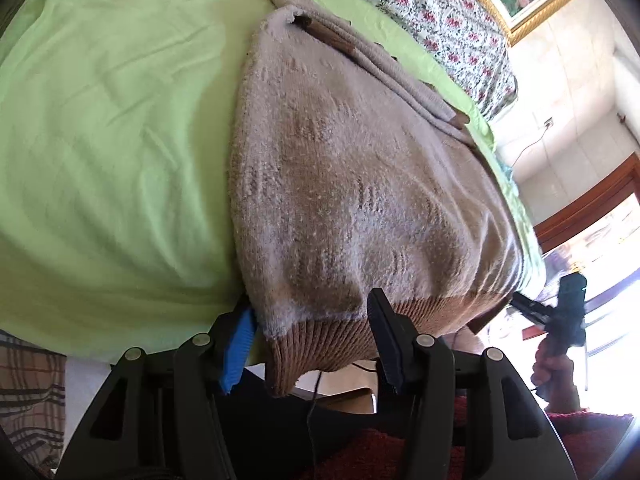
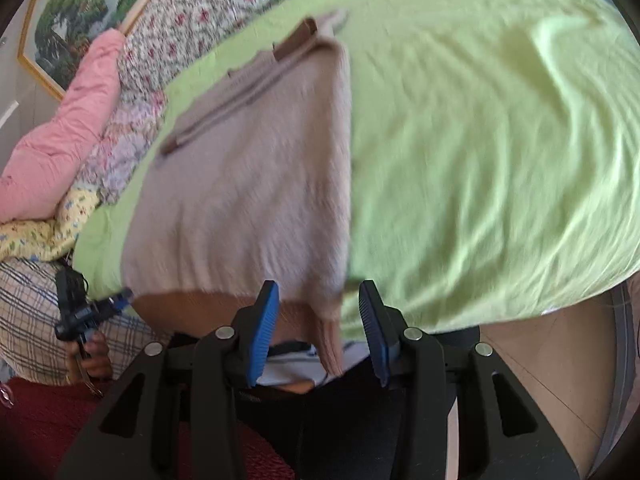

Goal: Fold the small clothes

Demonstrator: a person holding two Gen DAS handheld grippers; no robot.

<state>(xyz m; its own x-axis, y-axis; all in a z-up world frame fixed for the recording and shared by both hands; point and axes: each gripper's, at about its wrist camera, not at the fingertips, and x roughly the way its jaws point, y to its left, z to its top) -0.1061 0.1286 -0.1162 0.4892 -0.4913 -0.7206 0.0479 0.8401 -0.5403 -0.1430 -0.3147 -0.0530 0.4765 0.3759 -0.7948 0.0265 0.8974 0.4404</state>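
Right now a beige knitted sweater [image 1: 352, 184] lies spread on the lime-green sheet [image 1: 112, 152] of a bed, stretching away from both tongs, its brown ribbed hem [image 1: 320, 344] hanging over the near edge of the bed. The left gripper [image 1: 312, 340] has its jaws spread on either side of the hem's corner; I cannot tell whether the pads press on the knit. The right gripper [image 2: 320, 328] stands likewise parted around the sweater's other bottom corner, which droops between its blue pads [image 2: 264, 328] with space on both sides. Beyond the sweater, past its folded sleeves, a floral bedspread [image 2: 192, 12] and a gold-framed painting [image 2: 76, 12] back the bed. Left of the right tongs sit a pink quilt [image 2: 60, 136] and a plaid pillow [image 2: 28, 320]. Nothing lies across the sweater, and I see no basket or box.
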